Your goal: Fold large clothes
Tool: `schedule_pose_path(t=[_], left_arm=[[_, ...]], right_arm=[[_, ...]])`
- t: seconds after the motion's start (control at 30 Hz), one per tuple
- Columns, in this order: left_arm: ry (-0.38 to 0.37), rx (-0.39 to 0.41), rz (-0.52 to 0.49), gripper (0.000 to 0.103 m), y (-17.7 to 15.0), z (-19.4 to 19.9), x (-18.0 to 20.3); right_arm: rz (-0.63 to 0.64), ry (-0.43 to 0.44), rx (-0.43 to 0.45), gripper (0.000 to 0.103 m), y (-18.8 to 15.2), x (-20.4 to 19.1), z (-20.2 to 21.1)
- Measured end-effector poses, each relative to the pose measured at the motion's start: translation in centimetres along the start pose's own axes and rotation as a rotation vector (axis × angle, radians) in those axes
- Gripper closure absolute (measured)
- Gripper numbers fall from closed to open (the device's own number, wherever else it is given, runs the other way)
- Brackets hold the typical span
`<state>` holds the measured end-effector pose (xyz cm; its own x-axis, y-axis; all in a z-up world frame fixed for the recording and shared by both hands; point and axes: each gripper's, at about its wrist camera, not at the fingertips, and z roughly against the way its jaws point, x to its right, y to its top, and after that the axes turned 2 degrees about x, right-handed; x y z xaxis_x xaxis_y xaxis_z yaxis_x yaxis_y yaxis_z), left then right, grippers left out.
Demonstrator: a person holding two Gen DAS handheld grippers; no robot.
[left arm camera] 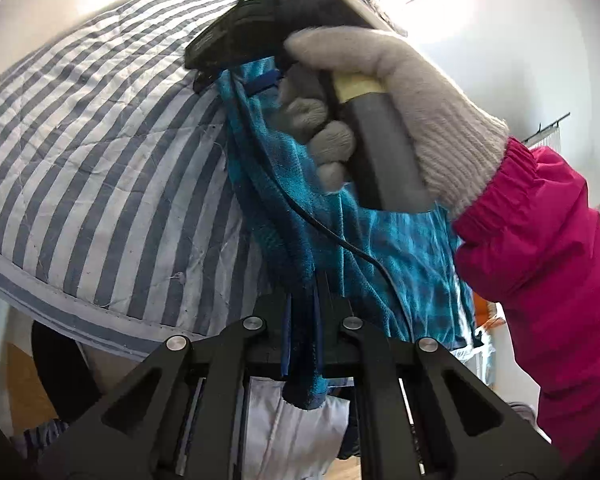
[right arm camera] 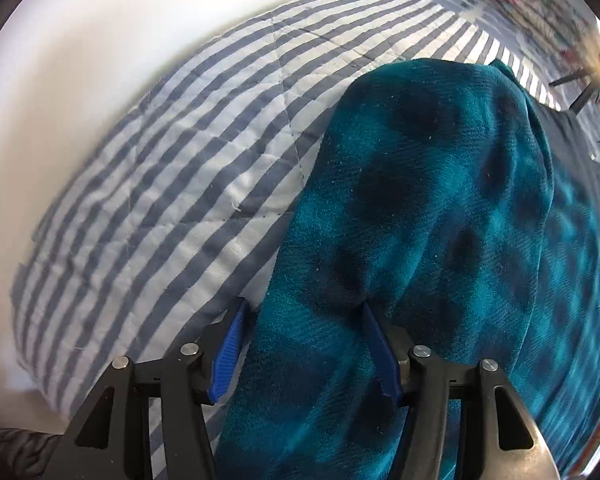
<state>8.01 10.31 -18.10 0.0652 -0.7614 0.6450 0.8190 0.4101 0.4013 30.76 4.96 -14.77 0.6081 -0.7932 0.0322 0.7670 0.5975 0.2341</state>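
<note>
A teal and dark blue plaid fleece garment (left arm camera: 384, 256) hangs in the air over a blue-and-white striped quilt (left arm camera: 100, 152). My left gripper (left arm camera: 302, 312) is shut on a bunched edge of it, with cloth hanging below the jaws. The other gripper (left arm camera: 260, 40), held by a grey-gloved hand (left arm camera: 400, 92), grips the garment higher up. In the right wrist view the fleece (right arm camera: 420, 220) fills the gap between the blue pads (right arm camera: 228, 352) of my right gripper (right arm camera: 304, 344), jaws spread wide around a thick fold. The quilt (right arm camera: 172, 160) lies below.
The person's pink sleeve (left arm camera: 540, 264) is at the right. A black cable (left arm camera: 340, 240) hangs from the other gripper across the cloth. A patterned pillow or cloth (right arm camera: 540, 4) lies at the far end of the bed. White wall is beyond the quilt.
</note>
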Motion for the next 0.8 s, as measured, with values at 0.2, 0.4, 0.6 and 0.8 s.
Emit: schedule_pose_path(t=[0.2, 0.4, 0.6, 0.8], left_arm=[[0.029, 0.015, -0.069, 0.097, 0.1, -0.4, 2.9], [0.072, 0.01, -0.178, 0.097, -0.7, -0.3, 6.1], [0.101, 0.006, -0.284, 0.097, -1.4, -0.5, 9.1], [0.114, -0.026, -0.391, 0.097, -2.2, -2.8, 13.0]], right_arm=[[-0.032, 0.001, 0.052, 0.098, -2.1, 2.0, 1.2], [-0.247, 0.325, 0.175, 0.1, -5.0, 9.0, 3.3], [-0.448, 0.578, 0.323, 0.101, -9.2, 16.8, 4.9], [-0.622, 0.721, 0.439, 0.101, -15.0, 23.7, 4.9]])
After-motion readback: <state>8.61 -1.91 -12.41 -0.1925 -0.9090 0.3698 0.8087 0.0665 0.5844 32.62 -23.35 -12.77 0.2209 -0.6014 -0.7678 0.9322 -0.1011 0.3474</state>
